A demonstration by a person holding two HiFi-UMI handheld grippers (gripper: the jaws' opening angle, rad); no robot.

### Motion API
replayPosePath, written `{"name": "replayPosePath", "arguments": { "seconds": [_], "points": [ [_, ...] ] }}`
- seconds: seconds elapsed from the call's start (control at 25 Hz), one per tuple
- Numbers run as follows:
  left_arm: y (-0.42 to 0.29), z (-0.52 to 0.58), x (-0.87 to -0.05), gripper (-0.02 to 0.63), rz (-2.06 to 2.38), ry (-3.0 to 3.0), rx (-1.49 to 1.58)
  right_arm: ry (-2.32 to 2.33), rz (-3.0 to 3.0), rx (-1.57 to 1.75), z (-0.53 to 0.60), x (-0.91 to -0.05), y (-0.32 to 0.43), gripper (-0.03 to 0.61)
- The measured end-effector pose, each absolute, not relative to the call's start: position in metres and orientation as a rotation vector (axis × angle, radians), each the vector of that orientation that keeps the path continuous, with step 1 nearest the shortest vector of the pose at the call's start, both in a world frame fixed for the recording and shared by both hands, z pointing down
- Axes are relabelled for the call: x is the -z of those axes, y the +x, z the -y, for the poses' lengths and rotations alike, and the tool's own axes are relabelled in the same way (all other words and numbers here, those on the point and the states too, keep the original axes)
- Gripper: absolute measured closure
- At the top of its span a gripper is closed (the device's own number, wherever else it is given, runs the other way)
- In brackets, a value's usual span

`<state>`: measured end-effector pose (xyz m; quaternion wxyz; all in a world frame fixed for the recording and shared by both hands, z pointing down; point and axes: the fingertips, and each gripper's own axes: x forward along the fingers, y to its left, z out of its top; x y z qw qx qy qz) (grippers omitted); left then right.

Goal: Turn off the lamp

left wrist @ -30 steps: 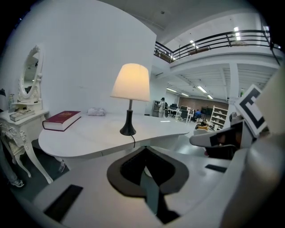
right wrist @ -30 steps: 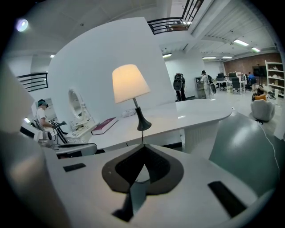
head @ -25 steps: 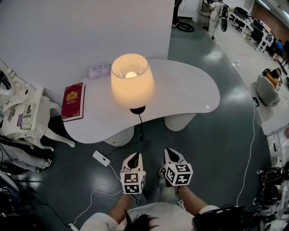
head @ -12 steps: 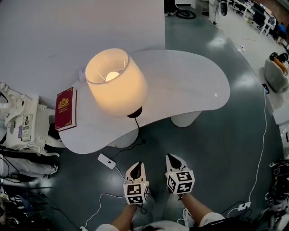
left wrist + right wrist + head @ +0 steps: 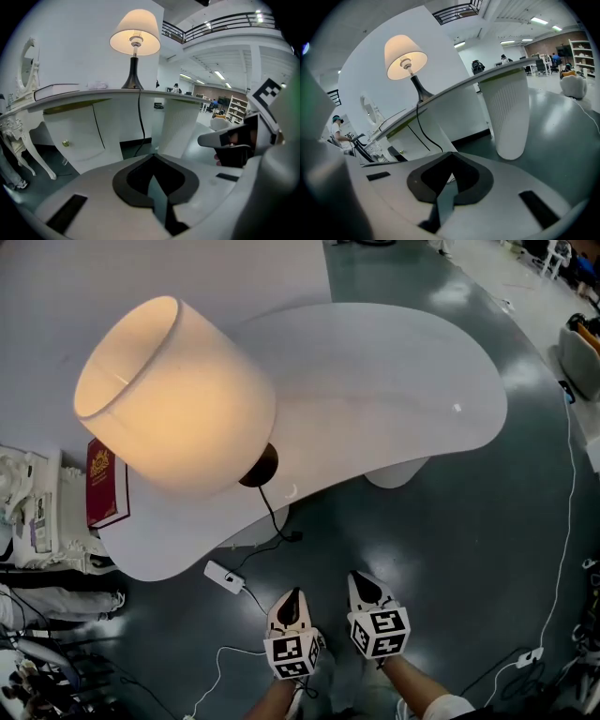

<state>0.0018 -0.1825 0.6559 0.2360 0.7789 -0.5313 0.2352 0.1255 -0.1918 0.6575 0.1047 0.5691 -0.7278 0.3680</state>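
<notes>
The left gripper (image 5: pixel 294 597) and right gripper (image 5: pixel 362 583) hang side by side low over the floor (image 5: pixel 441 549), each with its jaws pressed together and nothing between them. The tips point toward the table (image 5: pixel 403 381). The floor is dark grey-green and glossy. A thin cord (image 5: pixel 272 512) trails across it to a small white box (image 5: pixel 223 576), just ahead of the left gripper.

The table is white and kidney-shaped and stands against a pale wall (image 5: pixel 56 296). The lamp (image 5: pixel 173 395) stands near its front edge, lit, with its dark base beside the rim. A red book (image 5: pixel 105 486) lies at the table's left end.

From above, the shade hides the stem. The left gripper view, looking up from below the tabletop, shows the slim dark stem and the glowing shade (image 5: pixel 135 33) – also a gold drawer knob (image 5: pixel 65 143) and a railed upper gallery (image 5: pixel 220 23). The right gripper view alone shows the table's ribbed pedestal (image 5: pixel 508 112) in full and a person (image 5: pixel 337 129) far left.
</notes>
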Motion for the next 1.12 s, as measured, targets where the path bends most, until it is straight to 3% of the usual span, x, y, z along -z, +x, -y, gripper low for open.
{"name": "replayPosePath", "arguments": {
  "seconds": [0.56,1.12],
  "points": [
    [-0.006,0.201,-0.765,0.606,1.486,2.07,-0.627,1.687,2.093,-1.082,0.197,-0.758,0.139,0.58],
    [-0.002,0.203,-0.816,0.606,1.477,2.04,-0.614,1.673,2.084,-1.078,0.192,-0.794,0.131,0.58]
  ]
}}
